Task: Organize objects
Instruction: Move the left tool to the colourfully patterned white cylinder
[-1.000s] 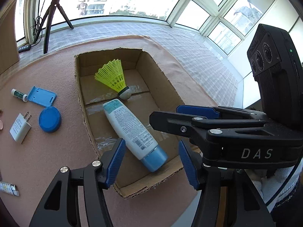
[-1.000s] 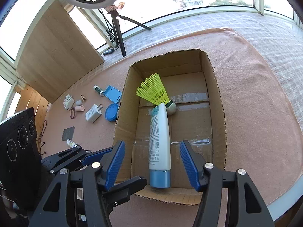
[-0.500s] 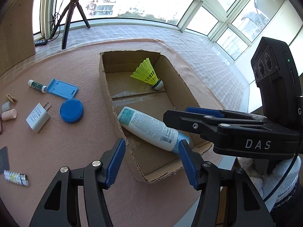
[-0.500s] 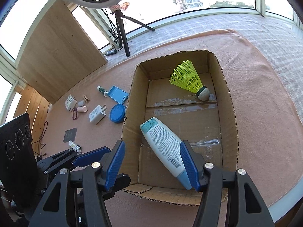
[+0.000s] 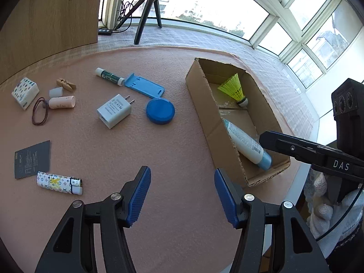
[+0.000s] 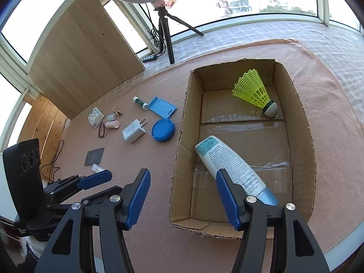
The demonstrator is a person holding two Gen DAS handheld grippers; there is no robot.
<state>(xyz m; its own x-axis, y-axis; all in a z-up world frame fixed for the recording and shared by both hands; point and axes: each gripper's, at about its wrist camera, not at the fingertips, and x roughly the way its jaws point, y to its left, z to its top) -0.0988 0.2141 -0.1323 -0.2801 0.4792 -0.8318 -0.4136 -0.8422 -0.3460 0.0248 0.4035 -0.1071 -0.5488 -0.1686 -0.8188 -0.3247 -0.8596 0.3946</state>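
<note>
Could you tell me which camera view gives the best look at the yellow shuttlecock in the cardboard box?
The right wrist view: the yellow shuttlecock appears large, from above, skirt and cork fully visible. In the left wrist view it is smaller and farther off, behind the cardboard box wall.

Both grippers point steeply downward; the left gripper (image 5: pixel 182 195) and right gripper (image 6: pixel 183 198) stand apart-jawed, holding nothing.
</note>
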